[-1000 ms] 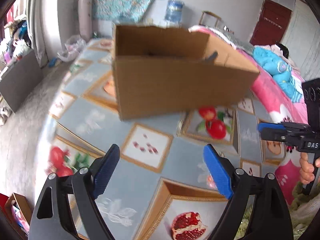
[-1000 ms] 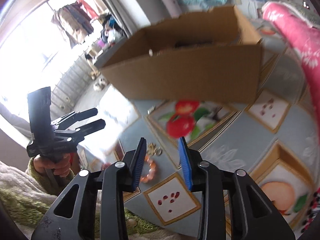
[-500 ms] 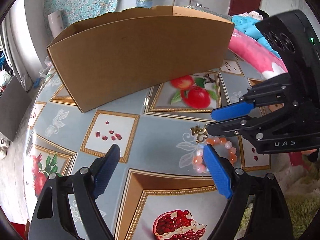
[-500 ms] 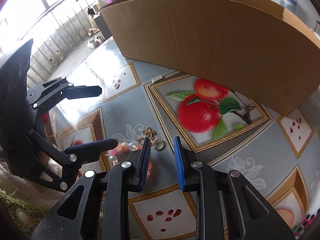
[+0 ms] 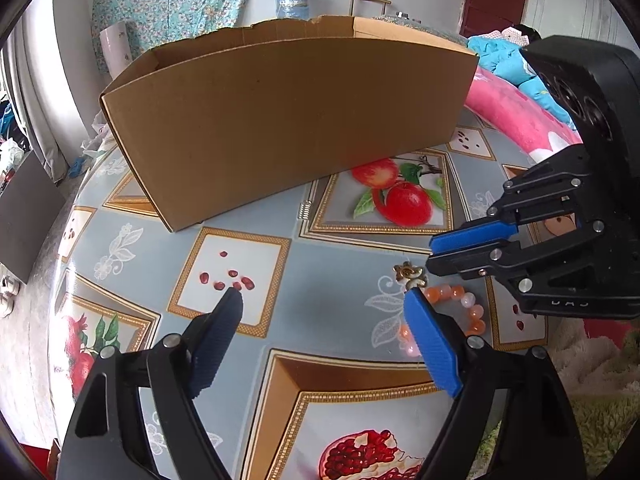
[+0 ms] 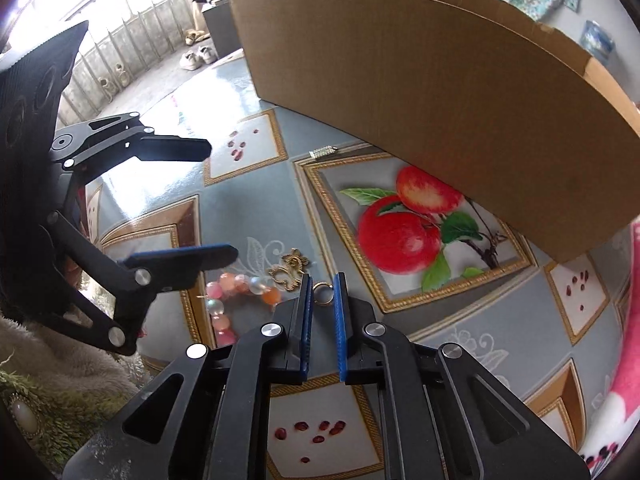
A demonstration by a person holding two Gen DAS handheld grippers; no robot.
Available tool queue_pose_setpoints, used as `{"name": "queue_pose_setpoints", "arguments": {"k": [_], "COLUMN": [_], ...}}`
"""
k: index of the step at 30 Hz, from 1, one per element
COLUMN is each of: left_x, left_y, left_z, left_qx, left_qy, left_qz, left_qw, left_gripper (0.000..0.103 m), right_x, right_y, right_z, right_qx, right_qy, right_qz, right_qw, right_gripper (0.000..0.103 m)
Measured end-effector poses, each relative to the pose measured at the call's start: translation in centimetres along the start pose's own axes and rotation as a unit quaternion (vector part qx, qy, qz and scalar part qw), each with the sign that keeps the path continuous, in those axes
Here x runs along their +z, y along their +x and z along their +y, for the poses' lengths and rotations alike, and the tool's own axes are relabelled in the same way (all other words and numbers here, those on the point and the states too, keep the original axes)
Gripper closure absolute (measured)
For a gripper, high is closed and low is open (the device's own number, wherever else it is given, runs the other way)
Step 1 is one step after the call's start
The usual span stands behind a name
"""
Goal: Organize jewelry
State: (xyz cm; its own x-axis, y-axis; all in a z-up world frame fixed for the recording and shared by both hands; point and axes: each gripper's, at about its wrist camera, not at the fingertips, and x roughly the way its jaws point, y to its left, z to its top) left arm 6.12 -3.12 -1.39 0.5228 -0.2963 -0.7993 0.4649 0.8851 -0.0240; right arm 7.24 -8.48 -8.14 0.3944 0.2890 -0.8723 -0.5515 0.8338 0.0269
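1. The right gripper (image 6: 323, 292) is closing its jaws around a small gold ring (image 6: 322, 293) that lies flat on the fruit-print tablecloth (image 5: 256, 208); the ring sits between the pads, which do not seem to be pressing on it yet.
2. The left gripper (image 5: 322, 304) hangs with its jaws wide apart and nothing between them, over bare cloth just beside the jewelry.
3. A bead bracelet (image 6: 236, 296) of orange and pale beads and a gold ornament (image 6: 289, 269) lie close to the ring's left in the right wrist view, near the left pad (image 6: 307, 312).
4. To do this pick well, the pads should probably meet the ring at its rim, low to the cloth, so that it does not skid or flip out; a thin flat ring is likely to slip.
5. The ornament sits close enough that it risks being snagged or nudged.
6. A cardboard box (image 5: 288, 120), open at the top, stands beyond on the table, well apart; its tall near wall has to be cleared from above.
7. The table edge and a fleecy sleeve (image 6: 60, 344) lie close behind the grippers, so room is mainly forward and up.
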Motion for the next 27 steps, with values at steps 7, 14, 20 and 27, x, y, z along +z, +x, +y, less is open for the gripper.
{"name": "queue_pose_setpoints", "arguments": {"k": [7, 14, 20, 27], "left_x": [1.5, 4.1, 5.2, 5.5], "left_y": [0.9, 3.3, 4.7, 5.4], "left_z": [-0.1, 0.2, 0.5, 0.4], "left_qx": [0.014, 0.026, 0.029, 0.022], "left_qy": [0.006, 0.009, 0.014, 0.018], "left_qz": [-0.014, -0.007, 0.006, 0.018], "left_qw": [0.9998, 0.9996, 0.9995, 0.9994], "left_gripper": [0.033, 0.054, 0.073, 0.085], "right_x": [-1.6, -2.4, -3.5, -4.1], "right_y": [-1.0, -1.3, -1.6, -2.5], "right_z": [-3.8, -5.2, -7.0, -8.1], "right_qx": [-0.011, -0.004, 0.011, 0.023], "right_qy": [0.078, 0.109, 0.118, 0.129], "right_qz": [-0.01, -0.025, -0.032, -0.038], "right_qw": [0.997, 0.994, 0.992, 0.991], "right_gripper": [0.095, 0.095, 0.095, 0.096]}}
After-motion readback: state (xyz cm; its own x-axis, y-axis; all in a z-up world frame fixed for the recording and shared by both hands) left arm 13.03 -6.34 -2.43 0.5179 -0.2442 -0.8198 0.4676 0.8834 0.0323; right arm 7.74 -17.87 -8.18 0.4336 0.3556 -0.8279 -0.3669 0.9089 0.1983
